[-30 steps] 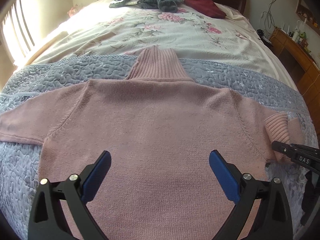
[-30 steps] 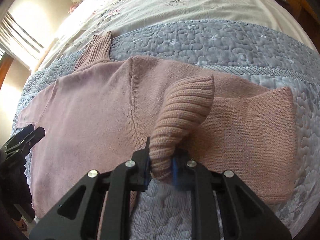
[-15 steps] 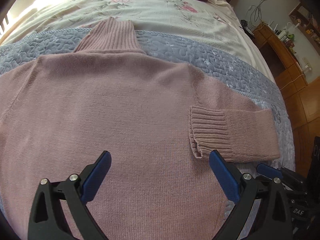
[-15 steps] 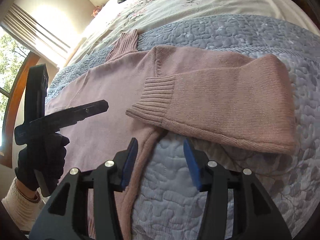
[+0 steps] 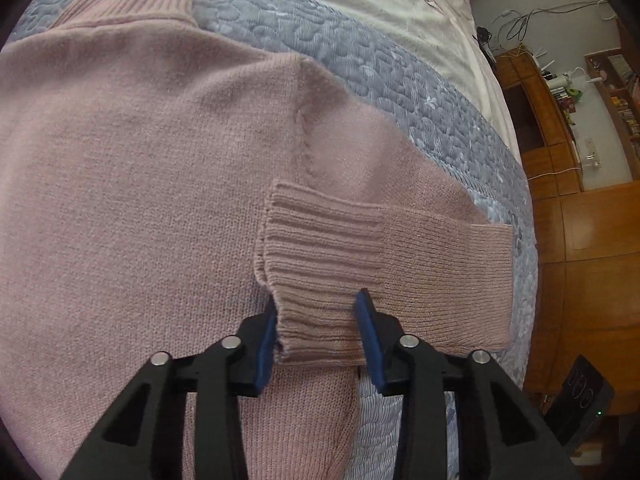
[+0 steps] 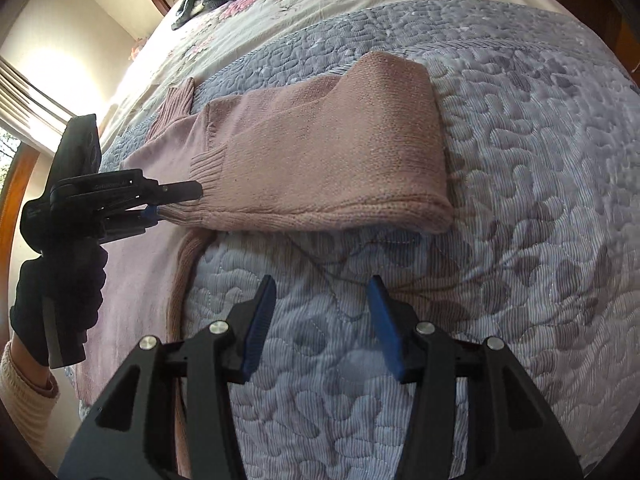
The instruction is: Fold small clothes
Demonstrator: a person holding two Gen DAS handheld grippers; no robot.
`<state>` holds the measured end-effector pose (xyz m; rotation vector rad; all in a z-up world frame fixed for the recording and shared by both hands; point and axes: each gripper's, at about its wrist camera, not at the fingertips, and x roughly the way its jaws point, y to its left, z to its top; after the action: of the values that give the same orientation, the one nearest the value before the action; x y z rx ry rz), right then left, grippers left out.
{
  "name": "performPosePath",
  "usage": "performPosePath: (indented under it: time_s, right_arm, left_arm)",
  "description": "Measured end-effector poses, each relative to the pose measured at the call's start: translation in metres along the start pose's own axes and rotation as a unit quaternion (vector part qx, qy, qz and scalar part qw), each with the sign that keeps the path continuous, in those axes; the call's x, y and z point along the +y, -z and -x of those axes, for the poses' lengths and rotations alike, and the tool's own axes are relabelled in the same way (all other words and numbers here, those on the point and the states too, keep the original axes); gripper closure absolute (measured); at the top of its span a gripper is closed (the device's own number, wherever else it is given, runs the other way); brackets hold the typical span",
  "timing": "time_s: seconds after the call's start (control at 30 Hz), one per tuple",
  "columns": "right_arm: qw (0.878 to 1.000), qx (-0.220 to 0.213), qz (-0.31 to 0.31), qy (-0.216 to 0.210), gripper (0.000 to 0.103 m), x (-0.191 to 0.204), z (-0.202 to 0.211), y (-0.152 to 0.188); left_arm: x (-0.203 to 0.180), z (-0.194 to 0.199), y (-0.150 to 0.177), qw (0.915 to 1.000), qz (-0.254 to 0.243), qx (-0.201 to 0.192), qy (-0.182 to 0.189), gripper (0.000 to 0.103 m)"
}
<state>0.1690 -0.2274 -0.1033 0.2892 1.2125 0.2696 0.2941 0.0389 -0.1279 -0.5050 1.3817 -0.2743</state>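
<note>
On the quilted bed (image 6: pixel 520 160), right tongs (image 6: pixel 322 312) had let go and hung spread, while left tongs (image 5: pixel 318 330) moved in, closing around the sweater (image 5: pixel 140 180) cuff (image 5: pixel 320 264), sleeve fold laid, needing tidying.

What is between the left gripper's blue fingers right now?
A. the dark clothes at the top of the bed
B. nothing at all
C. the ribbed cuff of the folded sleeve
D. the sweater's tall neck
C. In the left wrist view the left gripper has its blue fingers on either side of the ribbed cuff of the pink sweater, whose sleeve is folded back across its body; the right wrist view shows the same pinch.
</note>
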Motion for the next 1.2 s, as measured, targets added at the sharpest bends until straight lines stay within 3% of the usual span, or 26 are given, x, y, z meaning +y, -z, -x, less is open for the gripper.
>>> performPosePath:
  time_s: [0.03,0.07,0.17,0.33,0.57,0.83,1.1,1.13,1.2]
  right_arm:
    - [1.0,-0.002,-0.002,0.001,0.054,-0.001,0.002,0.0]
    - [1.0,-0.004,-0.004,0.0,0.054,-0.002,0.003,0.0]
    - [1.0,-0.01,-0.008,0.0,0.054,-0.001,0.009,-0.003]
    - [1.0,-0.019,-0.014,-0.001,0.054,0.005,0.014,-0.013]
    - [0.999,-0.016,-0.029,-0.006,0.048,0.018,0.004,-0.032]
    - [0.997,0.009,-0.051,-0.054,0.041,0.049,-0.034,-0.062]
    - [0.993,0.042,-0.073,-0.088,0.041,0.08,-0.076,-0.076]
    - [0.993,0.046,-0.073,-0.086,0.042,0.082,-0.08,-0.077]
    - [0.992,0.057,-0.072,-0.086,0.06,0.086,-0.089,-0.076]
  left_arm:
    - [0.001,0.002,0.0,1.0,0.001,-0.003,-0.004,0.09]
    - [0.002,0.006,0.0,0.9999,0.003,-0.01,-0.002,0.094]
    - [0.009,0.028,0.004,0.9991,0.005,-0.039,0.014,0.095]
    - [0.031,0.075,0.003,0.9953,0.005,-0.096,0.006,0.095]
    - [0.099,0.136,-0.012,0.9849,0.021,-0.159,-0.066,0.095]
    - [0.175,0.195,-0.026,0.9685,0.053,-0.206,-0.13,0.096]
    - [0.23,0.226,-0.039,0.9555,0.088,-0.234,-0.157,0.096]
    - [0.234,0.224,-0.04,0.9552,0.089,-0.232,-0.161,0.096]
    - [0.243,0.217,-0.043,0.9548,0.09,-0.225,-0.173,0.096]
